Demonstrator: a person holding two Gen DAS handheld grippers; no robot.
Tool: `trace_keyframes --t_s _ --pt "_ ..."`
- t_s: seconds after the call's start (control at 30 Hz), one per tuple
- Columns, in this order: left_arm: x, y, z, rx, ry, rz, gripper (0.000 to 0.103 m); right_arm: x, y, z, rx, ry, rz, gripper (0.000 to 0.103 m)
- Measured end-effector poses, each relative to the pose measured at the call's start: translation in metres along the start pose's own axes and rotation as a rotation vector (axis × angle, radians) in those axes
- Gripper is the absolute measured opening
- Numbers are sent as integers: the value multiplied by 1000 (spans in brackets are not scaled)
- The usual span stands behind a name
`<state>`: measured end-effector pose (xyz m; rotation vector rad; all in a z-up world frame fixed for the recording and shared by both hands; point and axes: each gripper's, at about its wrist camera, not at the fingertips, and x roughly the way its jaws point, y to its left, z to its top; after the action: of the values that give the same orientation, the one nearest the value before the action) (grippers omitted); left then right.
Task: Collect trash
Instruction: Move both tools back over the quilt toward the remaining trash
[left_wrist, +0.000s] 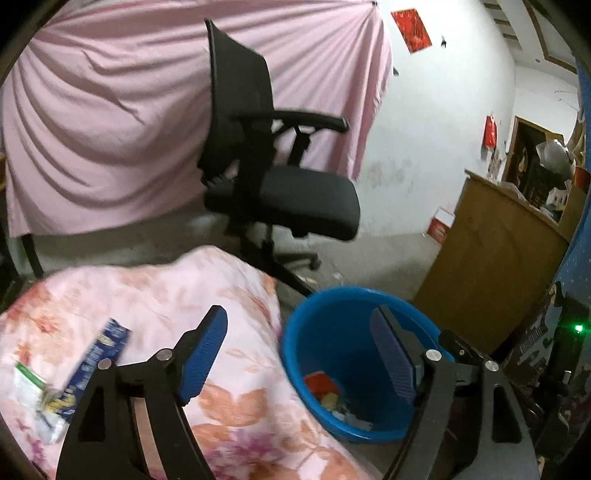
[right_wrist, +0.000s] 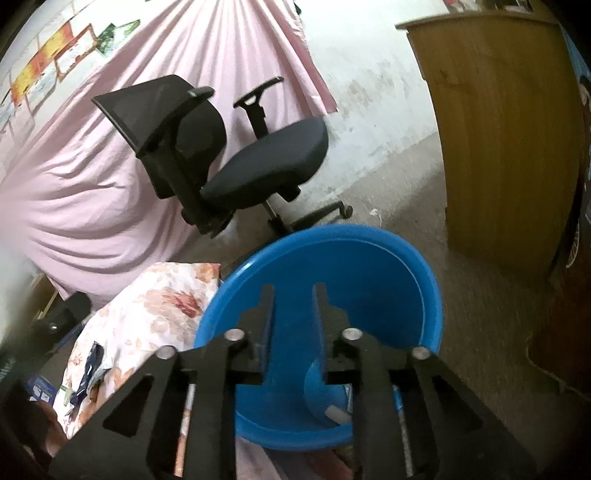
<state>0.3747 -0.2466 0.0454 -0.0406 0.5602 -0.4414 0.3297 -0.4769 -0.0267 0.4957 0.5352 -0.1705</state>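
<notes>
A blue plastic bin stands on the floor beside a floral quilt. Red and yellow scraps lie in its bottom. My left gripper is wide open and empty, one finger over the quilt, the other over the bin. A blue wrapper and a green-white wrapper lie on the quilt to its left. In the right wrist view my right gripper hangs over the bin, fingers a narrow gap apart and empty. A white scrap lies in the bin. Wrappers show on the quilt.
A black office chair stands behind the bin before a pink draped sheet. A wooden cabinet stands to the right, shown also in the right wrist view. The chair is close behind the bin there.
</notes>
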Motion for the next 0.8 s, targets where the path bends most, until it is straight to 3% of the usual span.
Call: trace_keyframes --t_s 0.1,0.17,0.47,0.8 --pt "-13 7 2 10 -31 34 83 -6 10 1 -25 -27 13 63" --pt "-23 12 3 11 -64 72 94 -12 19 3 -54 -52 22 67" --pt "-63 39 6 -11 -178 178 100 -42 51 8 -122 -201 64 103" --pt "-106 66 2 -26 -270 249 101 -70 87 3 -178 -353 146 103"
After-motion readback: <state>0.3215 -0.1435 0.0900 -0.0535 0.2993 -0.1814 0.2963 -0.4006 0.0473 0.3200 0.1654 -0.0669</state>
